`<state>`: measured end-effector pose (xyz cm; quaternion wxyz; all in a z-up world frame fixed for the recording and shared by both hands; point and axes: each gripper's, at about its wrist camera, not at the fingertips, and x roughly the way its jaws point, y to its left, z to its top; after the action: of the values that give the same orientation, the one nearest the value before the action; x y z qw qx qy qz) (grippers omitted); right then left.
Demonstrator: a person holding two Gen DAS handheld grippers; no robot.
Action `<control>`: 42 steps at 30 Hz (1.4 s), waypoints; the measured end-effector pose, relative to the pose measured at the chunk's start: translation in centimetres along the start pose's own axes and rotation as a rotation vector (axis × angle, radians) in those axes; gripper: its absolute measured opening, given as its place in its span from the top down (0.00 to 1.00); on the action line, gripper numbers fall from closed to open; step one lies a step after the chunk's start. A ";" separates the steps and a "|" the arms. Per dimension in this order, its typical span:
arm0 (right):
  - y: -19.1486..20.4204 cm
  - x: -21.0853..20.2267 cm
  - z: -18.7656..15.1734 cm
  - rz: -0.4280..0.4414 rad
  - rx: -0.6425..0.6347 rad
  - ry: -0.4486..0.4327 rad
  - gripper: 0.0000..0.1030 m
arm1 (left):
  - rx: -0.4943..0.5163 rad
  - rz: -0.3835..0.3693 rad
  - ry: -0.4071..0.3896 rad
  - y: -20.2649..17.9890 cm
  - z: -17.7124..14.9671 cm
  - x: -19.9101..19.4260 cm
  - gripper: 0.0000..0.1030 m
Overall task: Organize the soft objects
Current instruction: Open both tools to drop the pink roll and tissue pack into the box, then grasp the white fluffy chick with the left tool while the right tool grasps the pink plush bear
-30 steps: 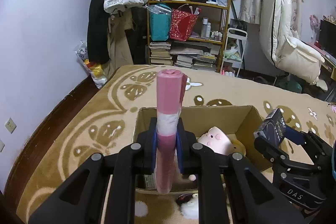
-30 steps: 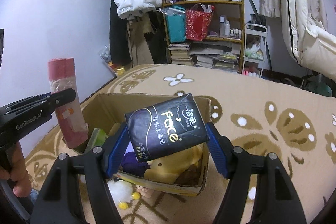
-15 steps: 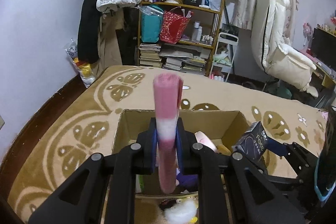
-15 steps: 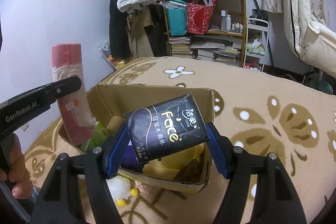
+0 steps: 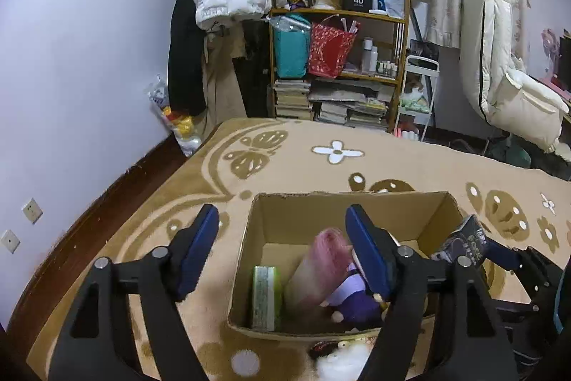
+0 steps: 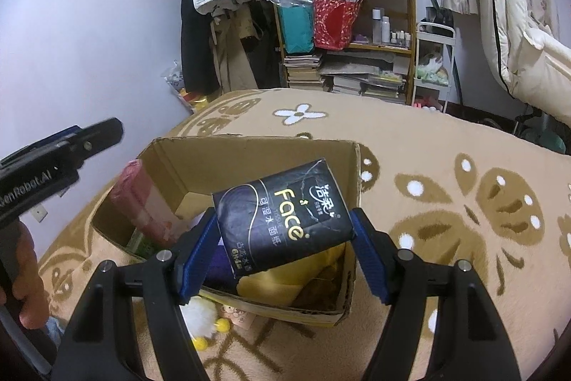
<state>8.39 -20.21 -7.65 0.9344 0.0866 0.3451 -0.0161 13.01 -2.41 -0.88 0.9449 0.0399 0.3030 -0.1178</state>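
I am holding my left tongs [image 5: 282, 249] spread wide and empty above the cardboard box [image 5: 285, 206], and the pink roll [image 5: 321, 270] is leaning inside it below them, probably against the plush toys. My right tongs [image 6: 285, 234] are clamping the tissue pack [image 6: 282, 213] over the box's near side, ready to drop it in.

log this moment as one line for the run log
left tongs: open, empty | pink plastic bag roll: lying tilted in brown cardboard box | right tongs: shut on black tissue pack, above box
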 end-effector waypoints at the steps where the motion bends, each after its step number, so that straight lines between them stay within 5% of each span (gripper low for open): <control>1: 0.0 -0.1 0.0 -0.002 0.002 -0.002 0.24 | -0.006 -0.003 0.003 0.1 0.1 -0.1 0.23; 9: -0.6 -1.5 0.0 -0.021 0.029 -0.034 0.00 | 0.021 0.090 0.008 1.1 0.0 -1.1 0.03; 22: -2.4 -4.8 -0.8 -0.046 0.105 -0.024 0.00 | 0.057 0.001 0.056 -0.1 -1.1 -3.1 0.00; 42: -2.8 -5.5 -5.3 -0.076 0.156 0.171 0.00 | 0.129 -0.036 0.244 -2.2 -5.9 -1.9 0.00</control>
<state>0.55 -22.20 -8.44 0.8906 0.1472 0.4244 -0.0709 7.63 -3.31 -4.55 0.8942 0.1091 0.4080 -0.1485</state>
